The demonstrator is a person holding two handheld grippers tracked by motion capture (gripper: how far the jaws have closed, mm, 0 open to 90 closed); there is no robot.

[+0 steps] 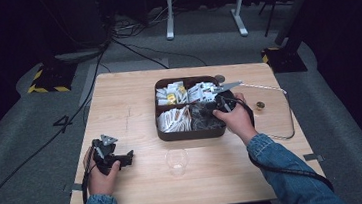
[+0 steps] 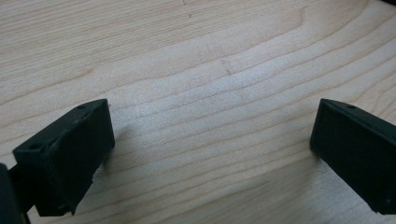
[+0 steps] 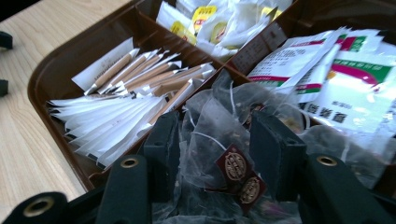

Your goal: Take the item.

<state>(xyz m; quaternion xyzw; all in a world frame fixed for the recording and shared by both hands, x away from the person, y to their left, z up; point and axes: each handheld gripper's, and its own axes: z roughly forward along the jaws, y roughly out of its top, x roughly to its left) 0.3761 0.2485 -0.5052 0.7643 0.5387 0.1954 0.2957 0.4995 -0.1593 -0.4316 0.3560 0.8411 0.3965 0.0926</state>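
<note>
A brown four-part tray (image 1: 164, 134) stands on the wooden table. Its near-right part holds clear mesh tea bags (image 1: 202, 119) with dark red tags. My right gripper (image 1: 209, 107) reaches down into that part. In the right gripper view its jaws (image 3: 217, 135) stand a little apart on either side of one pyramid tea bag (image 3: 210, 133); I cannot make out any pinch on the mesh. My left gripper (image 1: 128, 158) rests low over bare wood at the near left, open wide (image 2: 212, 140) with nothing between the jaws.
The tray also holds paper sticks (image 3: 140, 77), yellow-and-white sachets (image 3: 205, 18) and white printed packets (image 3: 327, 70). A clear plastic cup (image 1: 176, 161) stands near the front edge. A small gold round thing (image 1: 260, 105) and a thin cable loop (image 1: 289, 116) lie at the right.
</note>
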